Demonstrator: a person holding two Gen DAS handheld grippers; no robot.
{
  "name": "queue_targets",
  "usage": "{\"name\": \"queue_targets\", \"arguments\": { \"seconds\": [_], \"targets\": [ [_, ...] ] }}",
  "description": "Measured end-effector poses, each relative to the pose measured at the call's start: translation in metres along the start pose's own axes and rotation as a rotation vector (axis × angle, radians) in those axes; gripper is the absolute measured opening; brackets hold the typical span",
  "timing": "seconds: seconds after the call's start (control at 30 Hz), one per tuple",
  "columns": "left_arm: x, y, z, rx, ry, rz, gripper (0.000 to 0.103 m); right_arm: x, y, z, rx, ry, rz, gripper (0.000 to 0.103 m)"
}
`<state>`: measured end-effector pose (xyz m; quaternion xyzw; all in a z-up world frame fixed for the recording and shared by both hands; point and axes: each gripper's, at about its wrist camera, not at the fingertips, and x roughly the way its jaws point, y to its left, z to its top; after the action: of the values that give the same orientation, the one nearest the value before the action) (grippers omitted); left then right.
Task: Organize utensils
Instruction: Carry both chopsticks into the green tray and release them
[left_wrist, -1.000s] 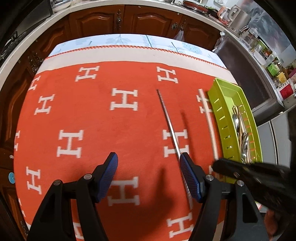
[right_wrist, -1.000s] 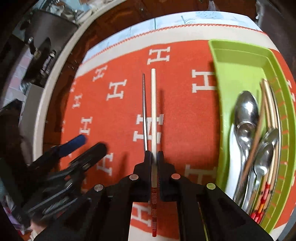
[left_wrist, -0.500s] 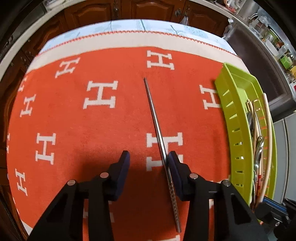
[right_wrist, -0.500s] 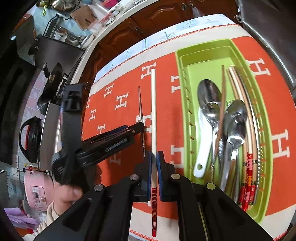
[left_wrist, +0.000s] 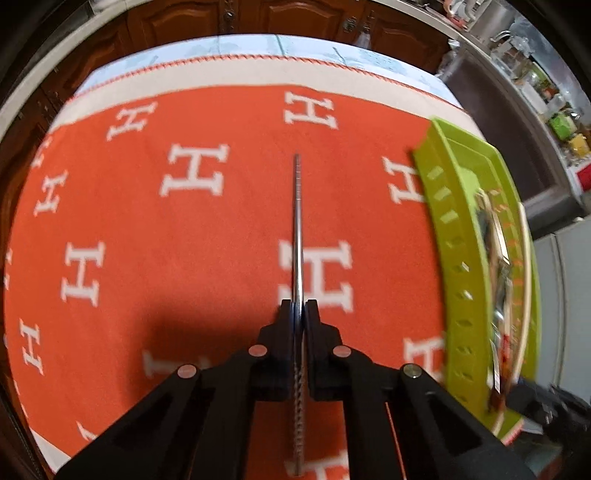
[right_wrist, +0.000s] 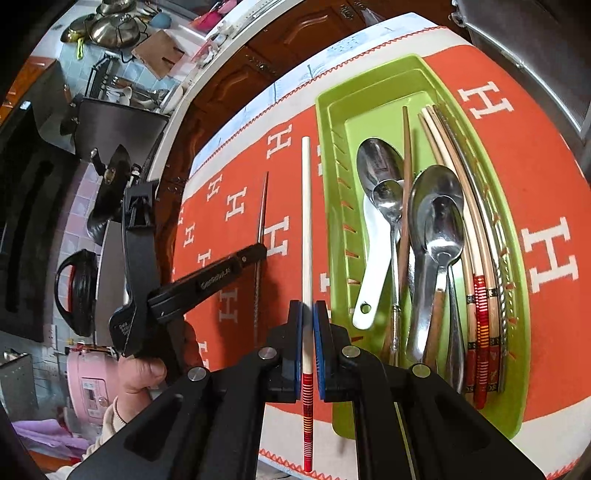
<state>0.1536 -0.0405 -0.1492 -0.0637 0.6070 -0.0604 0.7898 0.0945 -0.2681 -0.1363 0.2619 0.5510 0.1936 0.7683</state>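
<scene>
My left gripper (left_wrist: 299, 306) is shut on a thin metal chopstick (left_wrist: 297, 221) that points away over the orange cloth. It also shows in the right wrist view (right_wrist: 262, 206), with the left gripper (right_wrist: 258, 251) around it. My right gripper (right_wrist: 307, 308) is shut on a cream chopstick (right_wrist: 306, 206) with a red-striped end, held just left of the green tray (right_wrist: 369, 96). The tray holds several spoons (right_wrist: 380, 173) and chopsticks (right_wrist: 476, 229). In the left wrist view the tray (left_wrist: 454, 243) lies at the right.
An orange cloth with white H marks (left_wrist: 184, 229) covers the table. Wooden cabinets (left_wrist: 295, 18) stand behind the far edge. A counter with pots and a kettle (right_wrist: 77, 288) lies to the left in the right wrist view.
My left gripper has closed on the metal chopstick, which was between open fingers before. My right gripper has carried the cream chopstick to the right, close beside the green tray.
</scene>
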Motion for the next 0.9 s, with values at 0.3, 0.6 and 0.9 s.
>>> {"name": "queue_targets", "arguments": {
  "seconds": [0.3, 0.6, 0.9],
  "targets": [
    [-0.049, -0.044, -0.022, 0.072, 0.002, -0.184, 0.003, -0.055, -0.037, 0.000, 0.017, -0.052, -0.037, 0.005],
    [-0.074, -0.113, -0.008, 0.165, -0.008, -0.266, 0.003, -0.107, -0.052, 0.042, 0.017, -0.109, -0.186, 0.005],
    [-0.042, -0.143, 0.008, 0.214, 0.017, -0.183, 0.014, -0.104, -0.042, 0.095, -0.091, -0.056, -0.398, 0.007]
  ]
}}
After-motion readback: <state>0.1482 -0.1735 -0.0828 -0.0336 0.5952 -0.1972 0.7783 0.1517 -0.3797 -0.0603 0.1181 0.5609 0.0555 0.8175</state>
